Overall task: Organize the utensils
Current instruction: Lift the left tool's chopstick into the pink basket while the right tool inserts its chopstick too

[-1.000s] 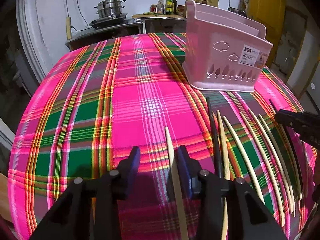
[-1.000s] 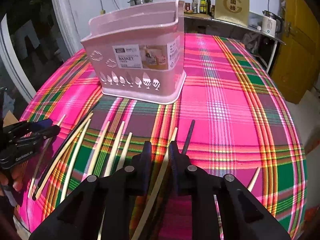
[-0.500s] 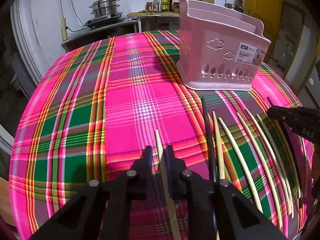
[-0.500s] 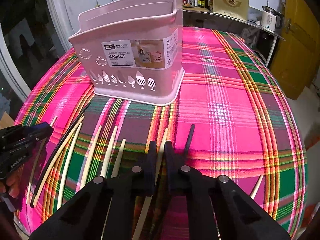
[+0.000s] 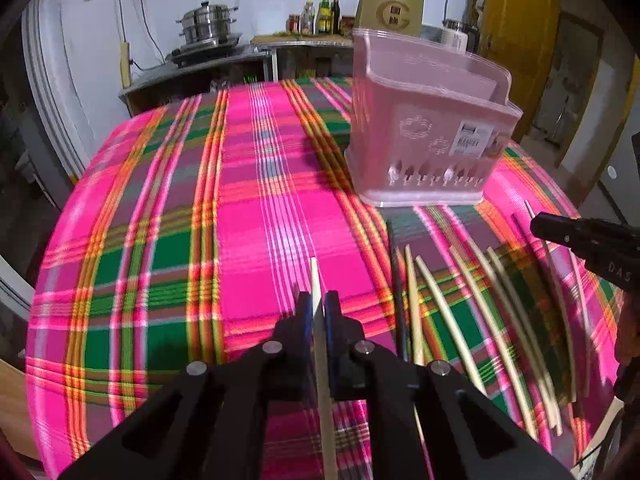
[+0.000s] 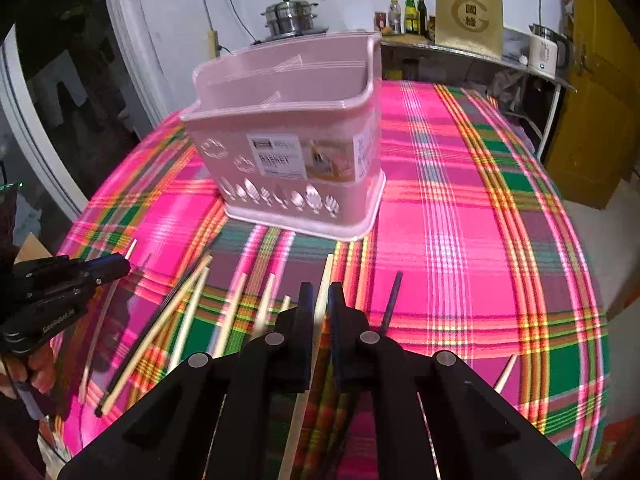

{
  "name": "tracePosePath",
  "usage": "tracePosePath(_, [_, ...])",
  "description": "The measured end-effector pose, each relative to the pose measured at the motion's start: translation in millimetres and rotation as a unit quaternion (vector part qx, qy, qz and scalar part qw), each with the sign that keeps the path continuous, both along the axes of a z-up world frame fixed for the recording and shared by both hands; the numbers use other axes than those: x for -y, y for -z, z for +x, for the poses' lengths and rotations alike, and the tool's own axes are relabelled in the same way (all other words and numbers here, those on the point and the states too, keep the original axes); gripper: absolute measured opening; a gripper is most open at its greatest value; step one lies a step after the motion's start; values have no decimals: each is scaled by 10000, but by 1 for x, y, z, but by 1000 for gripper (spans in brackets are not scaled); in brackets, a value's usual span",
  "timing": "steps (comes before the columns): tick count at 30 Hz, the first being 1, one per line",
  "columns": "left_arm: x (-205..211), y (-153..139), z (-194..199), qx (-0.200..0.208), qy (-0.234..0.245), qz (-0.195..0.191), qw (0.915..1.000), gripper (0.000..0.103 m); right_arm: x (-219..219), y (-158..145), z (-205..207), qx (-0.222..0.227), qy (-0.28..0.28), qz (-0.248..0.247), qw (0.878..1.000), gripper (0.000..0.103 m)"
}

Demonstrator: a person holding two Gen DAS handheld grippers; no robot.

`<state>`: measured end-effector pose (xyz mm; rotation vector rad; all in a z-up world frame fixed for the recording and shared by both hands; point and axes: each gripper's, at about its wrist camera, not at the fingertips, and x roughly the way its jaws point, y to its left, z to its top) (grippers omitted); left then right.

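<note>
A pink utensil basket (image 5: 428, 128) stands on the plaid tablecloth (image 5: 180, 220); it also shows in the right wrist view (image 6: 296, 148). My left gripper (image 5: 317, 304) is shut on a pale chopstick (image 5: 315, 280), lifted above the cloth. My right gripper (image 6: 321, 300) is shut on another pale chopstick (image 6: 326, 272), also lifted. Several pale and dark chopsticks (image 5: 472, 304) lie in a row on the cloth between the grippers; they also show in the right wrist view (image 6: 192, 304). The right gripper shows at the left wrist view's right edge (image 5: 538, 226).
A dark chopstick (image 6: 391, 300) lies right of my right gripper, and a pale one (image 6: 505, 372) nearer the table's right edge. Behind the table stand a counter with steel pots (image 5: 208, 28), bottles (image 5: 320, 16) and a yellow door (image 6: 592, 100).
Both grippers closed on a chopstick each and lifted them off the cloth. The basket now looks nearer and more from above in the right wrist view.
</note>
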<state>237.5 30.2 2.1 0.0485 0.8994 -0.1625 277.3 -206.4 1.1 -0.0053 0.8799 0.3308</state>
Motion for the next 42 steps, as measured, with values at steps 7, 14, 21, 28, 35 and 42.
tracePosePath(7, [-8, -43, -19, 460, 4, -174, 9988, 6, -2, -37, -20, 397, -96, 128, 9991, 6])
tracePosePath(14, [-13, -76, -33, 839, 7, -327, 9959, 6, -2, -67, -39, 760, -177, 191, 9968, 5])
tracePosePath(21, [-10, -97, -42, 1036, 75, -348, 9940, 6, 1, -88, -51, 981, -213, 275, 9946, 5])
tracePosePath(28, [-5, -117, -45, 1228, 130, -348, 9917, 6, 4, -103, -58, 1182, -253, 318, 9922, 5])
tracePosePath(35, [7, -141, -31, 1351, 286, -426, 9895, 6, 2, -121, -53, 1344, -295, 347, 9899, 5])
tracePosePath(42, [17, -163, -5, 1421, 378, -546, 9876, 6, -3, -147, -37, 1564, -346, 432, 9861, 4])
